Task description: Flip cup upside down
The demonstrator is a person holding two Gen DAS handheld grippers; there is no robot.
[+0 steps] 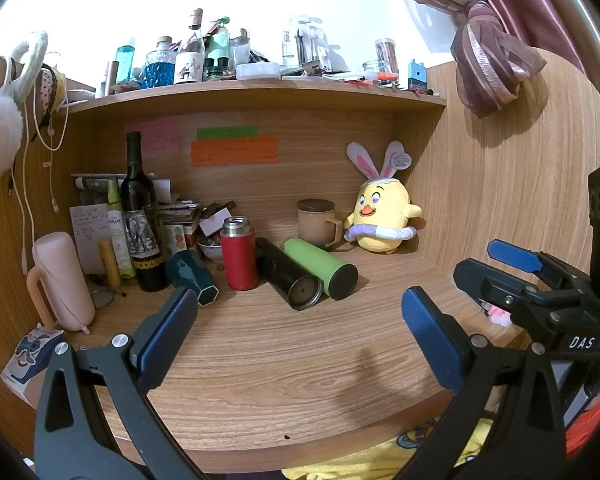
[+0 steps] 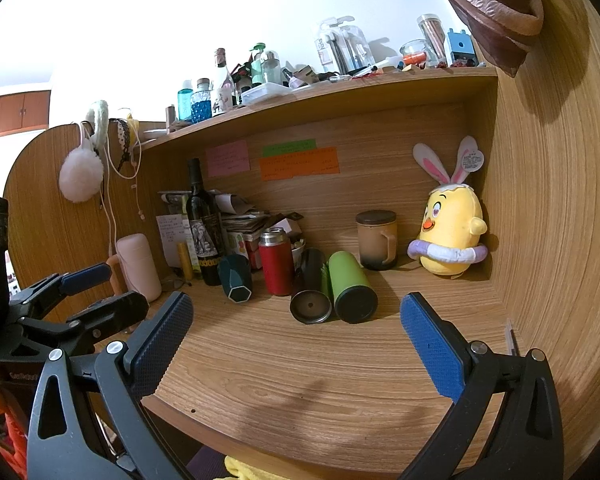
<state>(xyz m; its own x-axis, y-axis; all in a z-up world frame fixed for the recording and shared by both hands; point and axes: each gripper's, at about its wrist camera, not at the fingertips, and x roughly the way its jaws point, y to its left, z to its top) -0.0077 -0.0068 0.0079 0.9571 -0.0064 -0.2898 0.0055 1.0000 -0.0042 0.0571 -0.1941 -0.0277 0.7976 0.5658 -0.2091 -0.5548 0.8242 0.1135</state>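
Note:
Several cups stand on the wooden desk (image 1: pixel 300 380). A red flask (image 1: pixel 239 256) (image 2: pixel 276 264) stands upright with its steel mouth up. A black flask (image 1: pixel 288 274) (image 2: pixel 310 288) and a green flask (image 1: pixel 322 268) (image 2: pixel 350 286) lie on their sides next to it. A teal faceted cup (image 1: pixel 190 274) (image 2: pixel 236 278) lies tilted to its left. A frosted mug (image 1: pixel 315 222) (image 2: pixel 377 240) with a brown lid stands at the back. My left gripper (image 1: pixel 300 332) is open and empty, near the desk's front. My right gripper (image 2: pixel 296 336) is open and empty beside it.
A wine bottle (image 1: pixel 140 216), a pink jug (image 1: pixel 62 280), papers and small bottles crowd the left back corner. A yellow plush chick (image 1: pixel 382 216) sits at the back right. A cluttered shelf (image 1: pixel 260 88) hangs above. The wooden side wall (image 2: pixel 560 240) is close on the right.

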